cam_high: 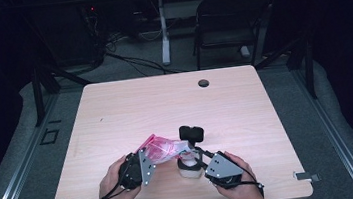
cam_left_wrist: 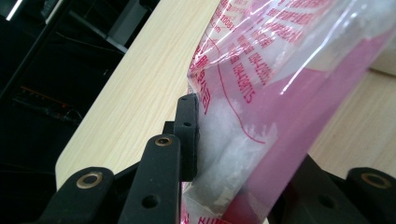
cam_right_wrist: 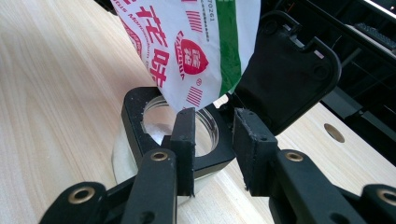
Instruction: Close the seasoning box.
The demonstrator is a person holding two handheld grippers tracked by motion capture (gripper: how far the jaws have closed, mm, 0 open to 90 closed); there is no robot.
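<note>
Bag tipped over open jar, near the table's (cam_high: 115, 106) front edge.
Left gripper (cam_high: 144, 164) clamps the pink bag (cam_high: 162, 149); right gripper (cam_high: 203, 163) pinches the jar's (cam_high: 188, 168) black flip-lid collar.

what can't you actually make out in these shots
- How much is in the jar: in the right gripper view the bag and the black rim cover the opening.
- The bag's top end: cut off by the left gripper view's edge.
- The bag's print in the high view: too small to read.
- Whether the right gripper pinches the rim: unclear.
</note>
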